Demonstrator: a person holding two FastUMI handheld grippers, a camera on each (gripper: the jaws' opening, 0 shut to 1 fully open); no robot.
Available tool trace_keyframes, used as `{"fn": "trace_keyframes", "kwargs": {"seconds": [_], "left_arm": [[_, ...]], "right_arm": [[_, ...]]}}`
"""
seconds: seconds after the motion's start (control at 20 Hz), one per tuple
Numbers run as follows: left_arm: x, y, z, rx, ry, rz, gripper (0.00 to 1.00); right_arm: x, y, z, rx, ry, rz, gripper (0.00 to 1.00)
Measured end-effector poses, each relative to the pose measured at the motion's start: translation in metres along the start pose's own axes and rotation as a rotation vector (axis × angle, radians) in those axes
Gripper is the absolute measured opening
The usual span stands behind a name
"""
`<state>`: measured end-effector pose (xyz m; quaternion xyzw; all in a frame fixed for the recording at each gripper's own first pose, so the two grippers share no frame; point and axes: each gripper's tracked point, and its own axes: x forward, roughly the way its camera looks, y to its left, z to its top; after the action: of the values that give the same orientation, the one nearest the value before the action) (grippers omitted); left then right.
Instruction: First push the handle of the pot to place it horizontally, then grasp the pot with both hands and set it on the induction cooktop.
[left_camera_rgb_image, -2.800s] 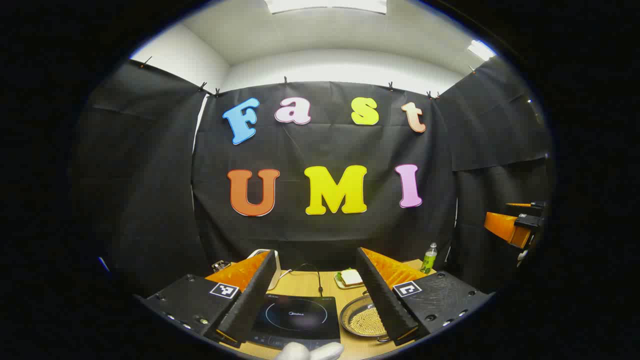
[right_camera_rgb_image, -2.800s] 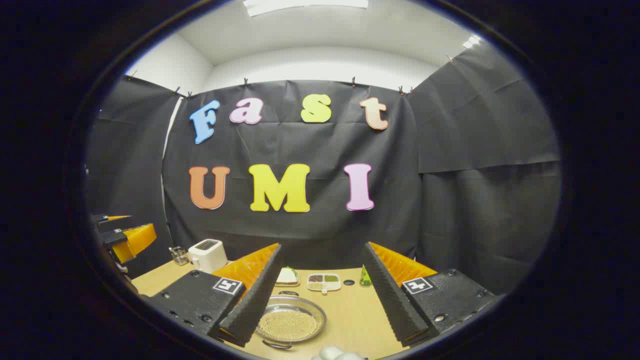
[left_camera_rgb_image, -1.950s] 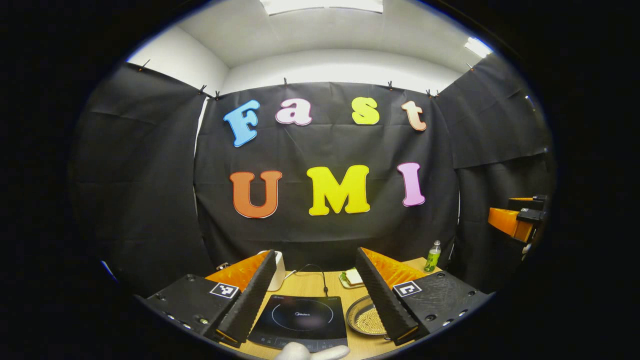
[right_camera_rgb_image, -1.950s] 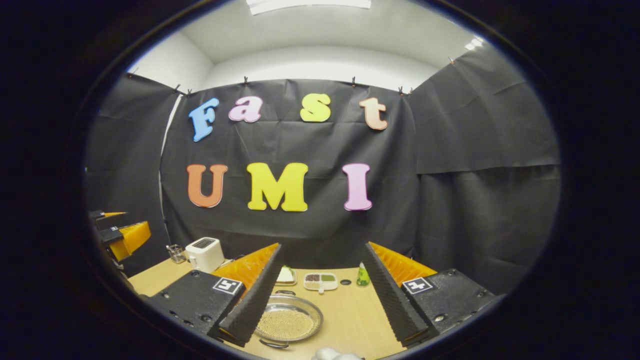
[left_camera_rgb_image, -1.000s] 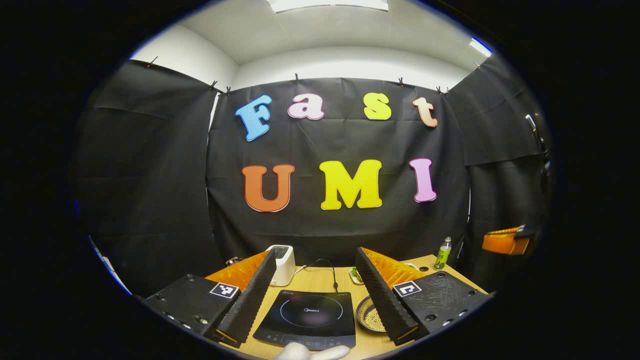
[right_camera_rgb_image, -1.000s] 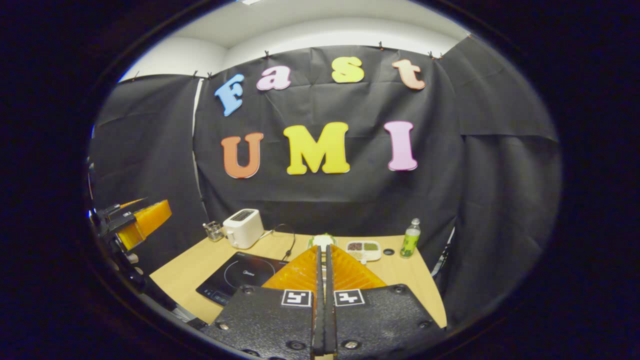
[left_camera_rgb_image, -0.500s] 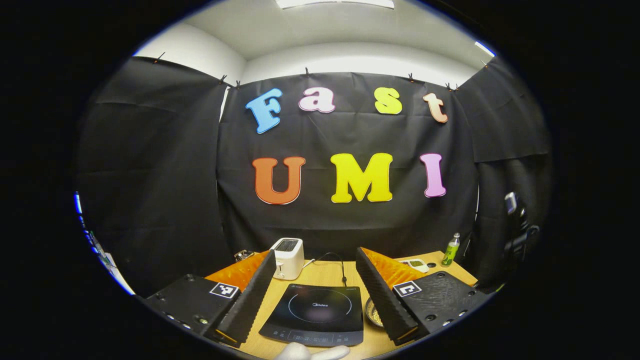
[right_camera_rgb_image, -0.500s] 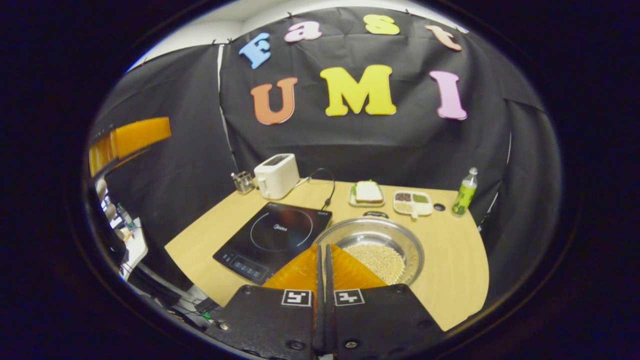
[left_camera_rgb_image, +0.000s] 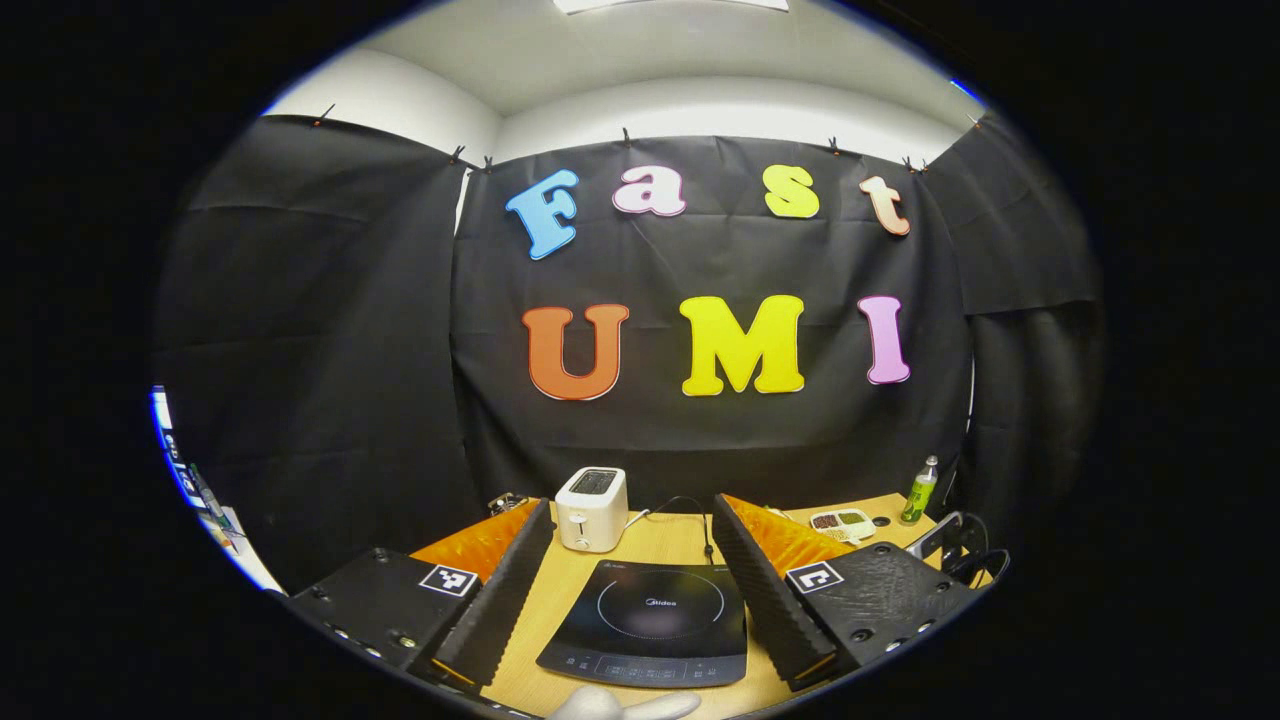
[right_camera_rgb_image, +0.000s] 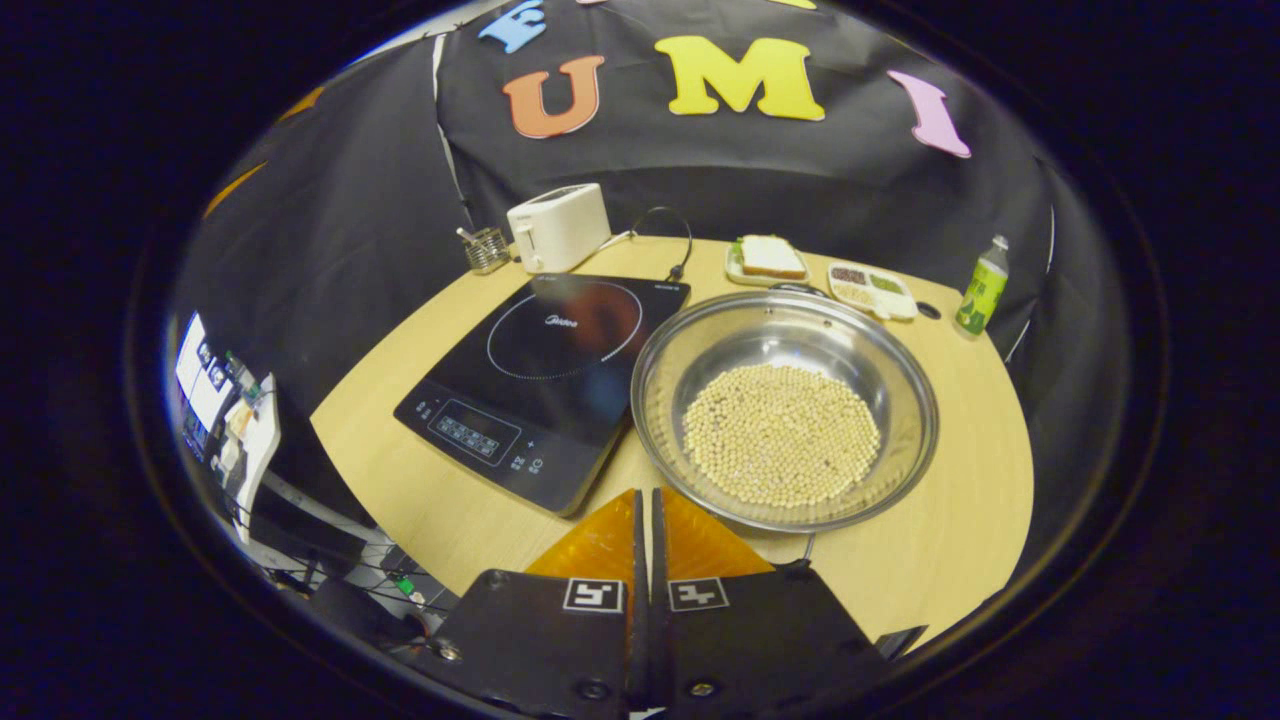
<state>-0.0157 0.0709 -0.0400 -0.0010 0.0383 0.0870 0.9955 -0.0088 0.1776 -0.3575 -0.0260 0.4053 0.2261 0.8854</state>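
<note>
The right gripper, its fingers pressed together on nothing, hangs just before the near rim of the pot, which stands on the table beside the cooktop, while the left gripper is wide open above the cooktop.

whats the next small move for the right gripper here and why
Probably ease the right gripper forward and down toward the near handle of the pot. Its fingers are closed together just short of the pot's near rim, suited to a push. The pot, holding pale beads, sits on the table beside the induction cooktop, handles lying near and far, not side to side.
</note>
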Motion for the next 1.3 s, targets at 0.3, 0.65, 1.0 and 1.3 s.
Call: {"fn": "trace_keyframes", "kwargs": {"seconds": [0.3, 0.65, 1.0, 1.3], "left_arm": [[-0.001, 0.002, 0.000, -0.001, 0.006, 0.005, 0.96], [-0.003, -0.001, -0.001, 0.003, 0.013, 0.006, 0.96], [-0.002, -0.008, -0.002, -0.003, 0.012, -0.006, 0.96], [-0.002, -0.021, -0.001, -0.008, 0.012, -0.032, 0.96]], "right_arm": [[0.025, -0.012, -0.023, 0.023, 0.072, -0.016, 0.04], [0.022, -0.018, -0.034, 0.031, 0.080, -0.039, 0.03], [0.013, -0.043, -0.041, 0.067, 0.084, -0.067, 0.00], [0.006, -0.067, -0.050, 0.095, 0.087, -0.108, 0.04]]}}
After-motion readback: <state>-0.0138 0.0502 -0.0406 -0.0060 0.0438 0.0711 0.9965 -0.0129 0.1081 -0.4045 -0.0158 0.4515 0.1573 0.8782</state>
